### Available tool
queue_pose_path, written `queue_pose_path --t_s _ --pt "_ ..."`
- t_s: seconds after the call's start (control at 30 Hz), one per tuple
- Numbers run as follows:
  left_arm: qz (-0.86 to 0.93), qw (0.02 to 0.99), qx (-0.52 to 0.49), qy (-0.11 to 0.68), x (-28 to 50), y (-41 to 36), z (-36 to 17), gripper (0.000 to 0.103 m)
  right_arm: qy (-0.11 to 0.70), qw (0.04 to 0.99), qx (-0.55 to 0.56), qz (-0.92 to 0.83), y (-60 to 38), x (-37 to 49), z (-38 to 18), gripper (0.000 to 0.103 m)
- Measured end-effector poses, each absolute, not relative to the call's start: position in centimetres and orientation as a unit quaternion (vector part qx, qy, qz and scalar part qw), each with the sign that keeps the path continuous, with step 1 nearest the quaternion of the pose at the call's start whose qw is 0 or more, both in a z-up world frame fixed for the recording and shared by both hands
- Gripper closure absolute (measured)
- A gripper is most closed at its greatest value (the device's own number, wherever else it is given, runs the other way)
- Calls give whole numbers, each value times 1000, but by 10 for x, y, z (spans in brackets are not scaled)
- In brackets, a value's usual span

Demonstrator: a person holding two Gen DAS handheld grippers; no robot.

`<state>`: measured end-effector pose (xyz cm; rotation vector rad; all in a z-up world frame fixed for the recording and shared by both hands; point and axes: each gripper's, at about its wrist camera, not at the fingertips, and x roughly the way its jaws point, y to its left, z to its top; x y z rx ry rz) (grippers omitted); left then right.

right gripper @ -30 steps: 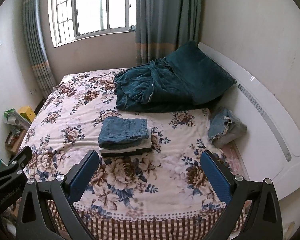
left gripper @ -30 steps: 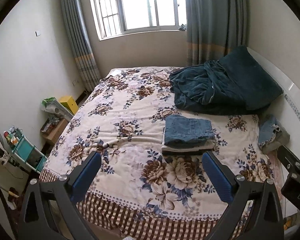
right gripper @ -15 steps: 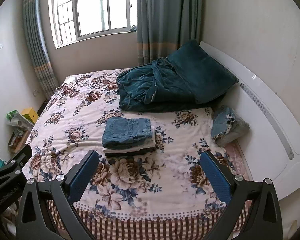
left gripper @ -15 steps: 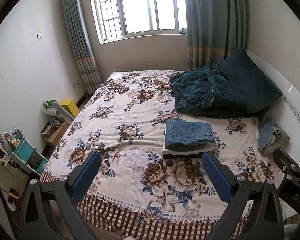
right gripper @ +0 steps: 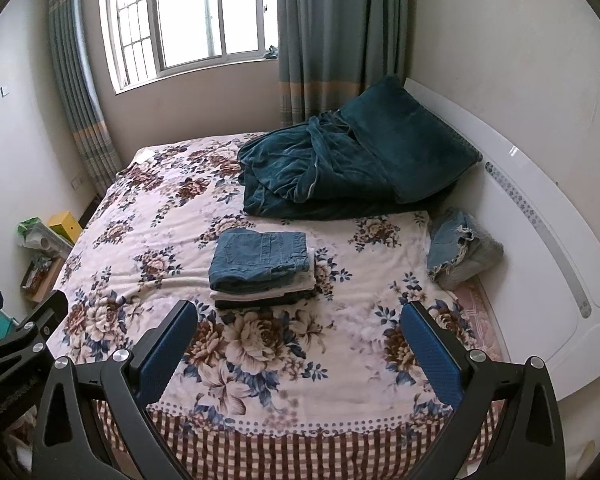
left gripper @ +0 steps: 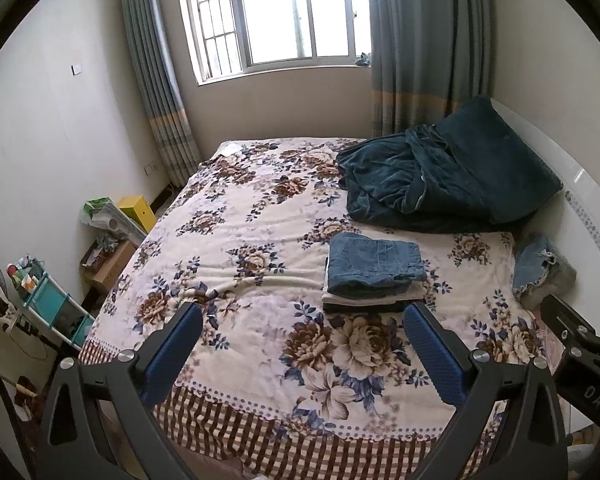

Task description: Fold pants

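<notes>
We hold the left gripper (left gripper: 302, 344) and the right gripper (right gripper: 300, 340) with fingers spread wide and nothing between them, both hanging back over the foot edge of the bed (right gripper: 260, 432), which suggests the fold is done. The folded blue jeans (right gripper: 260, 258) top a neat stack at 12 o'clock; a crumpled denim piece (right gripper: 456, 246) waits at 2 o'clock, likely next.

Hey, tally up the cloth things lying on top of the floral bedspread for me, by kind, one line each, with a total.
Folded garments in the stack: 3 (blue denim on top, a pale one, a dark one)
Crumpled denim garments by the headboard: 1
Teal blankets: 1
Teal pillows: 1
Total: 6
</notes>
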<state>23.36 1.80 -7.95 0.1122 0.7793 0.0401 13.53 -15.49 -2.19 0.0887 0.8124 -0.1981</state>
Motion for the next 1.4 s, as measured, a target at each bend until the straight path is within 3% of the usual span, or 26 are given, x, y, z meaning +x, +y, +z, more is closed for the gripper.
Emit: queue_pose_path --t_s 1.4 --pt "17 925 50 377 233 26 -71 0 392 916 31 -86 -166 150 -10 0"
